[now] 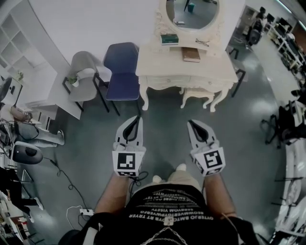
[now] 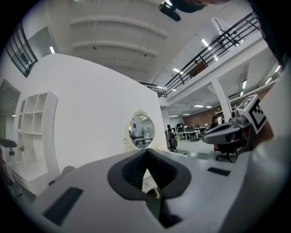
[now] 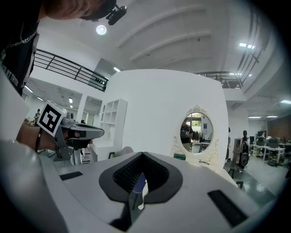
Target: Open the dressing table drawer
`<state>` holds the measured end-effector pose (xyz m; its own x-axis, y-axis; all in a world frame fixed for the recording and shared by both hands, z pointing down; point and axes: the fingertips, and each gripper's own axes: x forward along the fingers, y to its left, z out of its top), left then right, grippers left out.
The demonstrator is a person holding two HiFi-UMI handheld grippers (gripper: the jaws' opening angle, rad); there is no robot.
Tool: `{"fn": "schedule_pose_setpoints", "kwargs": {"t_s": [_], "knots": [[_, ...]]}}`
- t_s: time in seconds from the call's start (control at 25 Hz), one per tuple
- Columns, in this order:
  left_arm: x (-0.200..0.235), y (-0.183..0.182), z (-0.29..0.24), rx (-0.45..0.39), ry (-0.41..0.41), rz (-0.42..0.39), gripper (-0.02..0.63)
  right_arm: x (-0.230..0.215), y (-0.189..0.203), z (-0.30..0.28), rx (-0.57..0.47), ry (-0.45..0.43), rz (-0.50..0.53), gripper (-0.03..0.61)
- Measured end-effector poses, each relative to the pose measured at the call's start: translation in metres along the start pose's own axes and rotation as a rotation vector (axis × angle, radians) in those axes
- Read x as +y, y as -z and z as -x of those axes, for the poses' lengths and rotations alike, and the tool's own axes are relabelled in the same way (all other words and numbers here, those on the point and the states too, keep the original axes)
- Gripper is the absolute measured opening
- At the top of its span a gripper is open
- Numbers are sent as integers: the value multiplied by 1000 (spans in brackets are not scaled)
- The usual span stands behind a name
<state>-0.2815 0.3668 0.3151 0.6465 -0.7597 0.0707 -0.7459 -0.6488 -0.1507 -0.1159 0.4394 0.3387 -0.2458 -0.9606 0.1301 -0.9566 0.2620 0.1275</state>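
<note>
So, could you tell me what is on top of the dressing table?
A brown book, a green box and glasses lie on the dressing table, below the mirror. The drawer's inside is hidden.

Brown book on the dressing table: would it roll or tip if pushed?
Probably neither: the brown book lies flat on the dressing table, so it would likely slide. It looks thin, so probably light.
</note>
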Motion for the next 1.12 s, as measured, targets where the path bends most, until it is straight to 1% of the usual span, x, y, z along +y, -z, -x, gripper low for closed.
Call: {"fn": "schedule_pose_setpoints", "kwargs": {"t_s": [0.24, 0.44, 0.84, 1.12], "knots": [[3, 21, -19, 42, 4, 4, 3, -8, 8, -13, 13, -5, -22, 3], [5, 23, -46, 52, 2, -4, 3, -25, 13, -35, 21, -24, -38, 3], [16, 20, -127, 60, -31, 1, 3, -88, 15, -99, 9, -67, -35, 3], [18, 22, -181, 76, -53, 17, 3, -134, 19, -130, 32, -84, -26, 3]]}}
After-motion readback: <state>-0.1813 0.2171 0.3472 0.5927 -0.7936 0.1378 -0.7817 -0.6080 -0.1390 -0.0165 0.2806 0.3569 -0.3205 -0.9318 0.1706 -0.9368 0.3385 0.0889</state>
